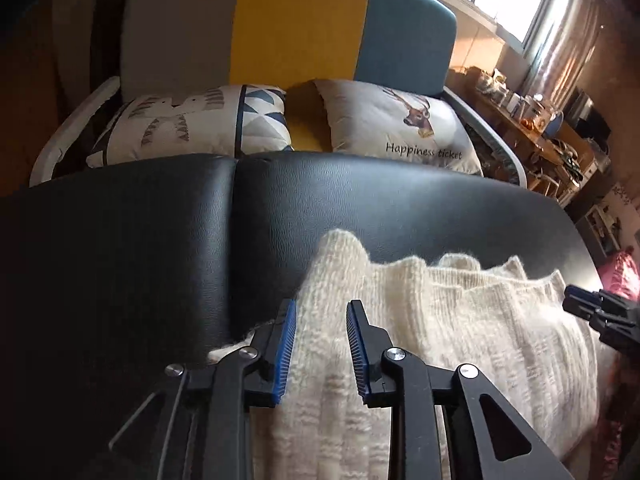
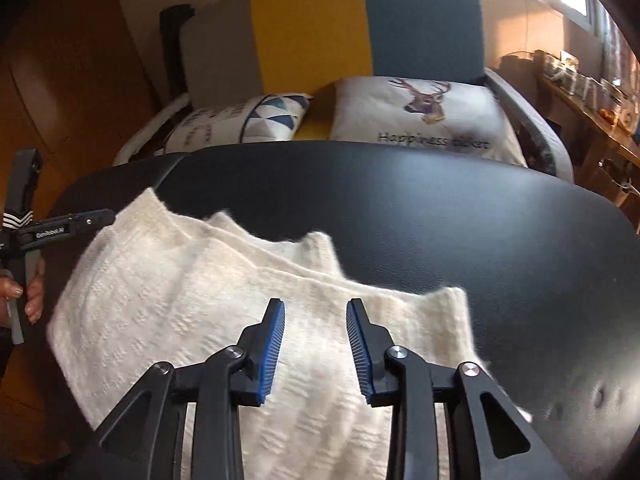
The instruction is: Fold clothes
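Note:
A cream knitted sweater (image 1: 460, 320) (image 2: 180, 292) lies folded in layers on a black padded surface (image 1: 160, 240) (image 2: 460, 232). My left gripper (image 1: 321, 308) hovers open over the sweater's left part, its blue-padded jaws apart with only cloth below them. My right gripper (image 2: 316, 306) is open too, above the sweater's right portion near its far edge. In the left wrist view the right gripper (image 1: 576, 300) shows at the right edge, over the cloth. The left gripper (image 2: 96, 216) shows at the left in the right wrist view, with a hand (image 2: 32, 288) on its handle.
Behind the padded surface stands a sofa with a grey, yellow and teal back (image 1: 304, 28) (image 2: 320, 28), holding patterned cushions (image 1: 192, 124) and a deer cushion (image 1: 400, 120) (image 2: 424, 112). A cluttered wooden shelf (image 1: 532, 128) runs along the right under a window. Pink fabric (image 1: 624, 272) lies at the right edge.

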`<state>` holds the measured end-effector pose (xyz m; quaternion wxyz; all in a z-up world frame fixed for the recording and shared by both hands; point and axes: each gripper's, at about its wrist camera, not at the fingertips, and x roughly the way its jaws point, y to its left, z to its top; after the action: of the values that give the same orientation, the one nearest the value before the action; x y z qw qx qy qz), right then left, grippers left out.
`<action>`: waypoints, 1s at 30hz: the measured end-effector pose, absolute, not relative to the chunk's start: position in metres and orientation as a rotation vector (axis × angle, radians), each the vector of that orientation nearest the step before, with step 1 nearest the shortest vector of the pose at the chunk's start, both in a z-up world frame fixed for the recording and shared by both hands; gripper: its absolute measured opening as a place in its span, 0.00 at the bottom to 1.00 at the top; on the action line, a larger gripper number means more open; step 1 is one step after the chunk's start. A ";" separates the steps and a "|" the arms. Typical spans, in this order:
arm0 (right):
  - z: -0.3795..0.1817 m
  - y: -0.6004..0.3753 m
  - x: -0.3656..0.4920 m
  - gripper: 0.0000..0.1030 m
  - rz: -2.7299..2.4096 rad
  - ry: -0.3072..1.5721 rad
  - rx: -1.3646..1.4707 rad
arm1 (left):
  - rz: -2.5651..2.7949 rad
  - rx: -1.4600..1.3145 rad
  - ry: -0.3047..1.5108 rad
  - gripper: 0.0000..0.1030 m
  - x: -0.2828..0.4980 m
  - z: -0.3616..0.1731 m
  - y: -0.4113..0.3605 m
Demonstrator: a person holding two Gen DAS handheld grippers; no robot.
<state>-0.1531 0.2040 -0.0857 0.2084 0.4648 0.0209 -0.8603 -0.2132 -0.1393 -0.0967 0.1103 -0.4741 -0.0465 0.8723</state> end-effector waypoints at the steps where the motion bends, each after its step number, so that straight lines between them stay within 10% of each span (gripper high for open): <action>1: -0.088 0.193 -0.156 0.34 -2.380 0.080 1.306 | 2.548 -1.410 -0.091 0.26 -0.212 -0.100 -0.137; 8: -0.126 0.153 -0.172 0.37 -2.280 0.175 1.483 | 2.582 -1.445 0.204 0.30 -0.206 -0.126 -0.117; 12: -0.130 0.158 -0.163 0.35 -2.307 0.117 1.441 | 2.636 -1.414 0.116 0.12 -0.191 -0.124 -0.127; 16: -0.123 0.151 -0.151 0.05 -2.354 0.224 1.400 | 2.695 -1.362 -0.064 0.10 -0.171 -0.119 -0.145; 30: -0.132 0.142 -0.163 0.05 -2.481 0.207 1.341 | 2.743 -1.390 -0.330 0.14 -0.158 -0.102 -0.171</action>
<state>-0.1626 0.1423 -0.1319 0.1561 0.4683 0.0723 -0.8667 -0.1577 -0.1709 -0.1019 0.0247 -0.4493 -0.1065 0.8867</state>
